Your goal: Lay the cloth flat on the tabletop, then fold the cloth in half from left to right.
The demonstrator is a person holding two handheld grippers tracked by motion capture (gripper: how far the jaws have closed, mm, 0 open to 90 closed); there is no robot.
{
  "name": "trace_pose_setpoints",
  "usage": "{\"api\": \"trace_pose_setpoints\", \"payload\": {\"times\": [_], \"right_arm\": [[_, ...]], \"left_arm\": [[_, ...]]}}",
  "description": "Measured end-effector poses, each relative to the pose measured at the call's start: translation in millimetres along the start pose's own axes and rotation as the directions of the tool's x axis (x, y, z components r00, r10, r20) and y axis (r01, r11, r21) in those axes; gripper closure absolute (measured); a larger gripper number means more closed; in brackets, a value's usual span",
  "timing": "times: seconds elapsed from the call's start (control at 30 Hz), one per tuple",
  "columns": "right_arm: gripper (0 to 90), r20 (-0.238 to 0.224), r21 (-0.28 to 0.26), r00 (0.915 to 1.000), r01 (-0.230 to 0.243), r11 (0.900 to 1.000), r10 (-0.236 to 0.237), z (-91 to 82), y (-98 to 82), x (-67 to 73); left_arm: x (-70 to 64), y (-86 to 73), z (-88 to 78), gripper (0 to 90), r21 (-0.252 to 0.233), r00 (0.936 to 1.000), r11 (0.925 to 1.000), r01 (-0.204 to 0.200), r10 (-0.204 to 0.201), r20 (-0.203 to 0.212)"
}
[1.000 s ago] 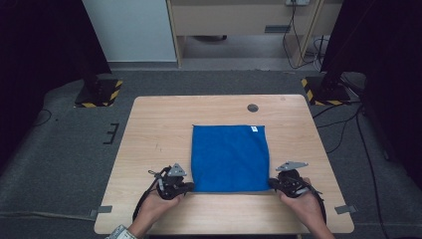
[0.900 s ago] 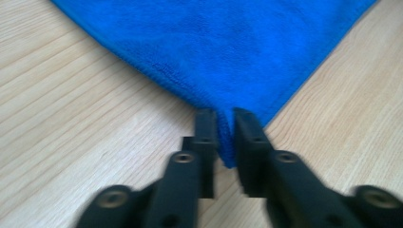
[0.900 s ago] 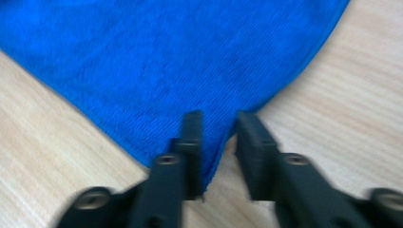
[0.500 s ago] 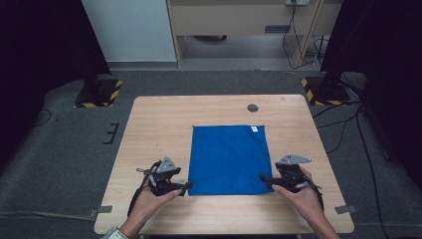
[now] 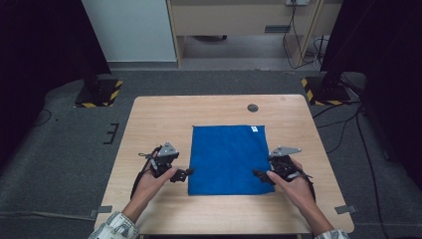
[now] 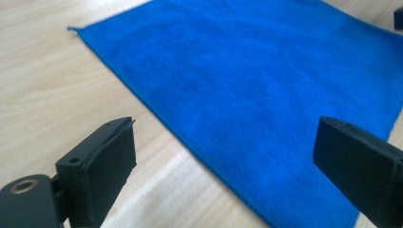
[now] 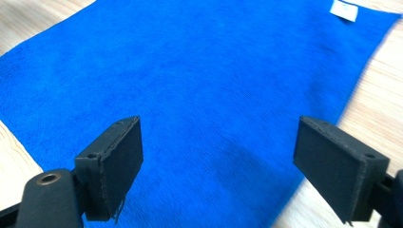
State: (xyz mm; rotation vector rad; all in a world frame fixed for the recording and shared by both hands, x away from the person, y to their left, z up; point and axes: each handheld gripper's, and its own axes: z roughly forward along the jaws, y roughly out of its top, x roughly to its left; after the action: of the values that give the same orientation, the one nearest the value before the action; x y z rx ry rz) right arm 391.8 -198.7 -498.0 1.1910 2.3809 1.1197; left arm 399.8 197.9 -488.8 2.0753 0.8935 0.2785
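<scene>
Jaws on both grippers gape wide, nothing between them. Left gripper point(image 5: 185, 173) sits just off the blue microfibre cloth's point(image 5: 226, 158) near-left corner; right gripper point(image 5: 260, 175) pokes over its near-right edge. Vs 0.5 s ago: both hands have slid up the table point(image 5: 159, 114) a bit, right tips now over fabric. Cloth unchanged, flat at table centre, white tag point(image 5: 254, 129) at far-right corner, round grommet point(image 5: 253, 107) beyond.

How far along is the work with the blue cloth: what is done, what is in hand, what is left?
Done: the blue cloth lies flat and unfolded on the table. In hand: the left gripper and right gripper sit open at its near corners, gripping nothing. Left: probably grasping and folding it.
</scene>
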Motion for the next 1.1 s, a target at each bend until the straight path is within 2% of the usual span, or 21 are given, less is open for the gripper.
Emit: {"api": "trace_pose_setpoints", "payload": {"times": [0.17, 0.37, 0.43, 0.53, 0.6, 0.7, 0.9, 0.93, 1.03, 1.1], "right_arm": [[17.0, -0.013, -0.007, 0.9999, -0.003, 1.0, 0.003, 8.2, 8.8, 5.7], [19.7, -0.017, -0.026, 0.9999, 0.002, 1.0, -0.003, 14.4, 18.4, 14.6], [20.2, -0.018, -0.046, 0.9995, 0.023, 0.999, -0.024, 18.2, 23.0, 20.6], [21.6, -0.036, -0.036, 0.9973, 0.062, 0.997, -0.063, 26.0, 30.7, 32.8], [22.6, -0.05, -0.038, 0.9942, 0.093, 0.995, -0.095, 32.4, 35.2, 41.6], [23.8, -0.067, -0.043, 0.9909, 0.114, 0.993, -0.117, 40.7, 39.2, 51.2], [28.4, -0.124, -0.029, 0.98, 0.153, 0.988, -0.155, 61.2, 46.3, 72.8], [28.6, -0.135, -0.028, 0.9785, 0.154, 0.988, -0.156, 63.1, 47.6, 75.4], [29.1, -0.156, -0.022, 0.9719, 0.175, 0.984, -0.176, 70.1, 52.8, 85.7], [29.0, -0.163, -0.02, 0.9707, 0.176, 0.984, -0.177, 74.6, 56.0, 91.3]], "left_arm": [[8.5, 6.5, 1.0, 7.6, -0.009, 0.9999, 0.9998, 0.017, -0.017, -0.003], [14.9, 17.3, 1.1, 7.9, -0.024, 0.9996, 0.9997, 0.011, -0.012, -0.026], [17.6, 25.7, 2.7, 7.9, -0.035, 0.9996, 0.9994, -0.001, 0.0, -0.029], [24.4, 37.3, 5.4, 8.1, -0.05, 0.9994, 0.9987, -0.007, 0.005, -0.035], [28.7, 43.2, 7.2, 8.1, -0.065, 0.9995, 0.9979, 0.0, -0.002, -0.032], [35.4, 52.2, 9.8, 8.2, -0.08, 0.9993, 0.9967, 0.009, -0.011, -0.035], [39.6, 70.9, 18.6, 8.5, -0.068, 0.9997, 0.9975, -0.02, 0.019, -0.014], [39.9, 73.3, 19.7, 8.6, -0.066, 0.9997, 0.9976, -0.018, 0.017, -0.019], [41.8, 80.2, 24.9, 8.6, -0.062, 0.9999, 0.998, -0.013, 0.013, 0.005], [42.4, 85.1, 29.6, 8.7, -0.056, 0.9997, 0.9983, -0.016, 0.017, 0.019]]}}
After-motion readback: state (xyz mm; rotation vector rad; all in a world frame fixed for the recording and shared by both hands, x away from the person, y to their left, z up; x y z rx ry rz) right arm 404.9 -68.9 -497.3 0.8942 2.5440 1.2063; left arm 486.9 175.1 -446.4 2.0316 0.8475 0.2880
